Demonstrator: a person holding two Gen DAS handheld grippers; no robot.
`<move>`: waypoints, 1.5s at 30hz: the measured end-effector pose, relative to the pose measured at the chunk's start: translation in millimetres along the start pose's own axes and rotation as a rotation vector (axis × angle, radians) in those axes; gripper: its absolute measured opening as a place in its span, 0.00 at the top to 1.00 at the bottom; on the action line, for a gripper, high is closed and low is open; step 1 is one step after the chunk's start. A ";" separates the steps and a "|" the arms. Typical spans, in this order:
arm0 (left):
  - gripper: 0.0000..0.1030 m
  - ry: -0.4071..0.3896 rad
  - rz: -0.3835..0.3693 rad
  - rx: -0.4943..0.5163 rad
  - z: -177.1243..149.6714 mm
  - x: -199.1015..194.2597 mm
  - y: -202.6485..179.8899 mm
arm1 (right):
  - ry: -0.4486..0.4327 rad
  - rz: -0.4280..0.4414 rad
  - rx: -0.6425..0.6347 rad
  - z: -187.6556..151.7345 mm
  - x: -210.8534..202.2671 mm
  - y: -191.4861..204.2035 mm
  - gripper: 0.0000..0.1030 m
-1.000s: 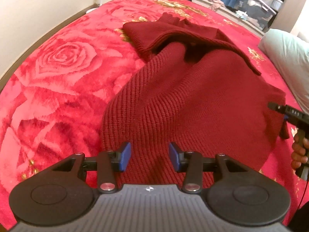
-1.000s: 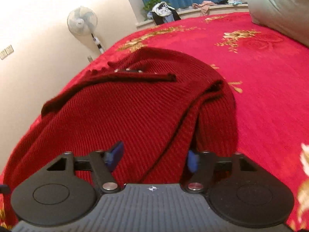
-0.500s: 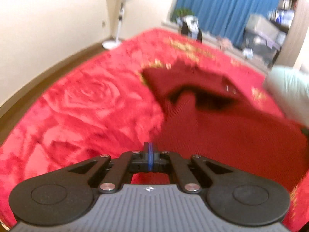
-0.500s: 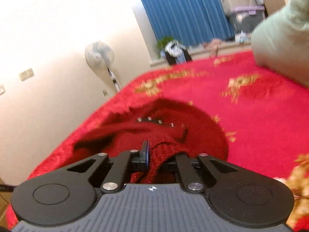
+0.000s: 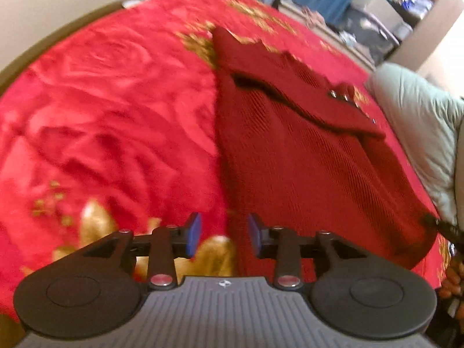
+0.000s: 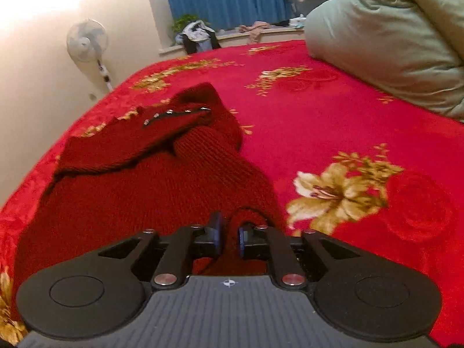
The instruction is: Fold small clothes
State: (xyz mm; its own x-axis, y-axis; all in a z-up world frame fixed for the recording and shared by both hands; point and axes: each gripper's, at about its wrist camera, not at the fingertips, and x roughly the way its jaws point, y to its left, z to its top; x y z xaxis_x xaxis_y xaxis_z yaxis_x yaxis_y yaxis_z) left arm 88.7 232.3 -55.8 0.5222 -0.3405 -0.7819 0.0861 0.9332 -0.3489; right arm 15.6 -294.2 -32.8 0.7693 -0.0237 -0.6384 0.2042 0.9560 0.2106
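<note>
A dark red knitted sweater lies spread on the red flowered bedspread, its top part with a row of small metal buttons folded over at the far end. My left gripper is open and empty, just above the sweater's near left corner. My right gripper is nearly closed, with a fold of the sweater's near right edge between its pads. The sweater also fills the left half of the right wrist view.
A pale green pillow lies at the right side of the bed and shows in the left wrist view. A standing fan is by the wall on the left. Blue curtains and clutter line the far windowsill.
Both grippers shut on the sweater's near edge half a second ago and pulled it flatter. Now the left gripper has opened and let go; the right jaws have eased apart slightly.
</note>
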 end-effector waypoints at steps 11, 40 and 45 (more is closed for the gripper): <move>0.90 0.102 0.098 0.207 -0.7 71.9 -55.1 | 0.065 -0.022 0.140 -4.9 41.8 -23.2 0.72; 0.75 -0.204 0.089 0.281 -10.0 -27.5 -60.2 | -0.083 0.104 -0.004 22.5 13.7 37.2 0.63; 0.74 -0.203 0.080 0.361 1.2 11.6 -114.6 | 0.242 -0.048 -0.084 1.1 105.8 30.9 0.67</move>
State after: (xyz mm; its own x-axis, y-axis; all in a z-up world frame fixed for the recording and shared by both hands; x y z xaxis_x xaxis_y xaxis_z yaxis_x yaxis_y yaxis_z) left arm 85.8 121.5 -24.2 0.6927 -0.2698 -0.6688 0.3118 0.9483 -0.0597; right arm 104.0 -267.5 -93.0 0.5911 -0.0083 -0.8066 0.1775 0.9768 0.1200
